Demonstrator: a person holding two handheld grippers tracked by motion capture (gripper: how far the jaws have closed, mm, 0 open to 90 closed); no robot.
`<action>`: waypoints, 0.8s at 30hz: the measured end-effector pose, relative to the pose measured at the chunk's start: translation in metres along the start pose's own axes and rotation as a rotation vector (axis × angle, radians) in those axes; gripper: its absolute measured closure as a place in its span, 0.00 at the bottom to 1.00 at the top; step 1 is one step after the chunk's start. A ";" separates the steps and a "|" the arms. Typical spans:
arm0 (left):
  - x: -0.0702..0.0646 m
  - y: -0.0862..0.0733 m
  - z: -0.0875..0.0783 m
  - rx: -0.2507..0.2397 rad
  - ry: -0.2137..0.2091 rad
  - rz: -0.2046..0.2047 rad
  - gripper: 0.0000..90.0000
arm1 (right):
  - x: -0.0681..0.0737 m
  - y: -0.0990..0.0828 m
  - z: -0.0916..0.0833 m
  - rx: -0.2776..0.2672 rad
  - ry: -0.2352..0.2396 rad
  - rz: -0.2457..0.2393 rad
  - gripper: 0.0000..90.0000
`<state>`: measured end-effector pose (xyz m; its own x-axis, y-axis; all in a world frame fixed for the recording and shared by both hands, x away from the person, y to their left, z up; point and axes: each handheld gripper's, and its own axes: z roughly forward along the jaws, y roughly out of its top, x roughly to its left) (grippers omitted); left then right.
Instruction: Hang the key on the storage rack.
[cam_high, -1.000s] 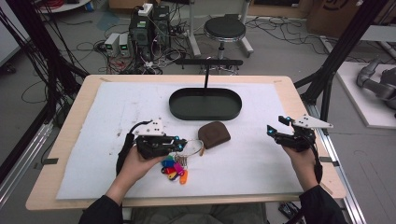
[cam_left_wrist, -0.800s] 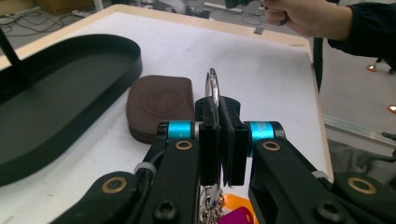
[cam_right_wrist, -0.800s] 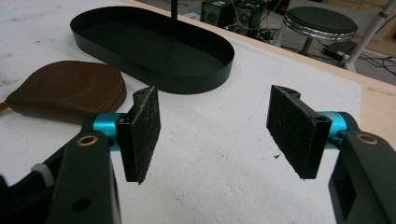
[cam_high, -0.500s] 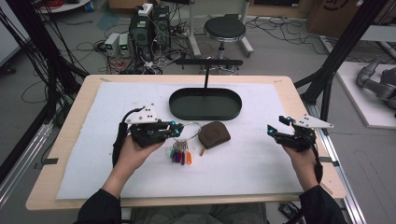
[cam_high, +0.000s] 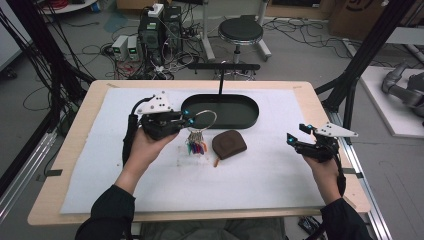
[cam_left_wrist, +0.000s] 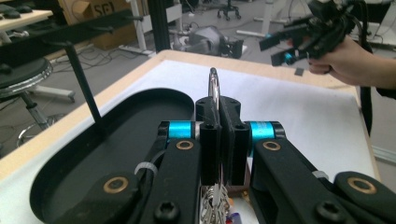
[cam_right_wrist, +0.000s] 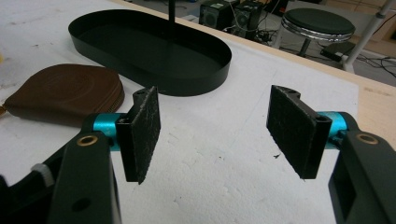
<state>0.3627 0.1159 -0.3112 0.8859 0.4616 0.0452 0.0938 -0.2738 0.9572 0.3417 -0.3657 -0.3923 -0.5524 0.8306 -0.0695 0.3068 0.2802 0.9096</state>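
A metal key ring (cam_high: 203, 119) with several coloured keys (cam_high: 196, 146) dangling from it hangs above the white mat. My left gripper (cam_high: 186, 120) is shut on the ring, which stands up between the pads (cam_left_wrist: 213, 84) in the left gripper view. It is just left of the black oval tray (cam_high: 240, 114), which has a T-shaped post (cam_high: 220, 80). A brown pouch (cam_high: 229, 144) lies on the mat in front of the tray. My right gripper (cam_high: 296, 134) hovers at the mat's right side, open, with nothing between its pads (cam_right_wrist: 142, 133).
The white mat (cam_high: 250, 185) covers a wooden table (cam_high: 310, 95). In the right gripper view the tray (cam_right_wrist: 140, 46) and pouch (cam_right_wrist: 65, 93) lie ahead and to the left. A stool (cam_high: 241, 31), cables and electronics stand on the floor beyond the table.
My left gripper has risen and moved toward the tray with the key ring, lifting the keys off the mat. The right gripper has stayed put.
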 end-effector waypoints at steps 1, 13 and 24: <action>0.002 0.002 0.001 -0.002 0.008 0.000 0.96 | 0.000 0.000 0.000 -0.005 -0.003 0.000 0.40; 0.029 0.017 0.008 -0.038 0.065 -0.025 0.96 | -0.001 0.000 0.001 -0.001 0.001 0.004 0.40; 0.056 0.035 0.015 -0.009 0.102 -0.025 0.96 | -0.002 0.000 0.001 0.000 -0.001 0.011 0.40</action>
<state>0.4226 0.1195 -0.2792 0.8326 0.5516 0.0495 0.1111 -0.2540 0.9608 0.3435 -0.3670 -0.3928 -0.5484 0.8341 -0.0602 0.3124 0.2710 0.9105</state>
